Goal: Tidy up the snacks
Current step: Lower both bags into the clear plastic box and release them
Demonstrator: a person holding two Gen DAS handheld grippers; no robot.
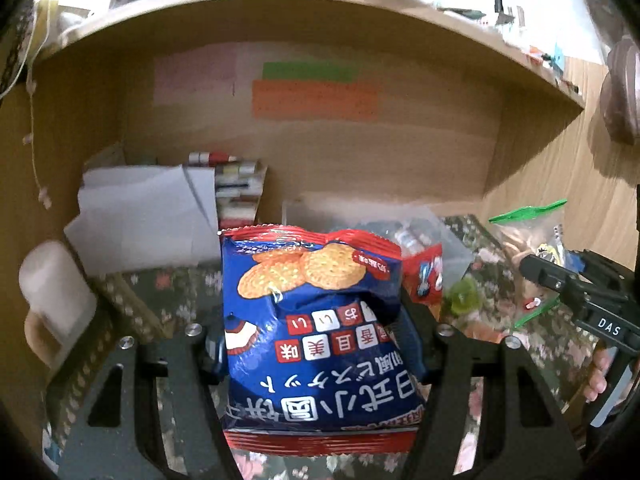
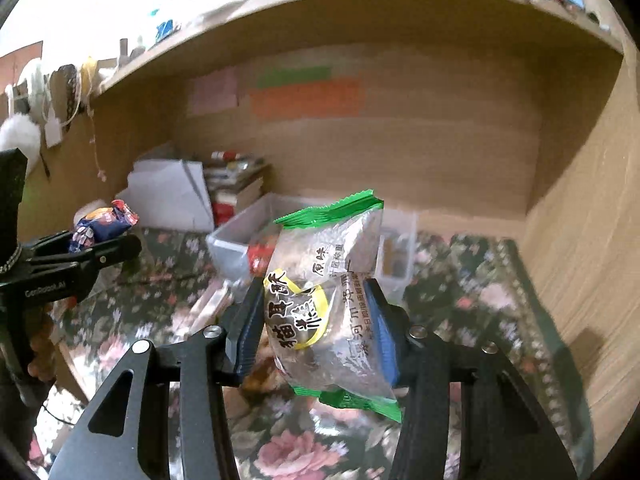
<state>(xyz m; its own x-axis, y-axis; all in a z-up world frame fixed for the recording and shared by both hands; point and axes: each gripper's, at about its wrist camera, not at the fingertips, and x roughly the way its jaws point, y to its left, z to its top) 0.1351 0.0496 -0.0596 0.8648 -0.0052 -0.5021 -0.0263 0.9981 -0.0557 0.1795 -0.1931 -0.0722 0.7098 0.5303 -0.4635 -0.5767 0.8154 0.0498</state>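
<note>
Your left gripper point(image 1: 316, 344) squeezes the puffy blue cookie bag point(image 1: 316, 320) and your right gripper point(image 2: 320, 320) pinches the crinkly green snack bag point(image 2: 332, 300), so hold these 2 light, crushable bags gently around the middle.

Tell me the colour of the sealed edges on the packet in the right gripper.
Green, on a clear packet held by the right gripper; the right wrist view shows it best.

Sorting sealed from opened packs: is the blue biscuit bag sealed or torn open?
Looks sealed. The biscuit bag is puffed, both red crimped ends look intact, and the left tool pinches its sides.
</note>
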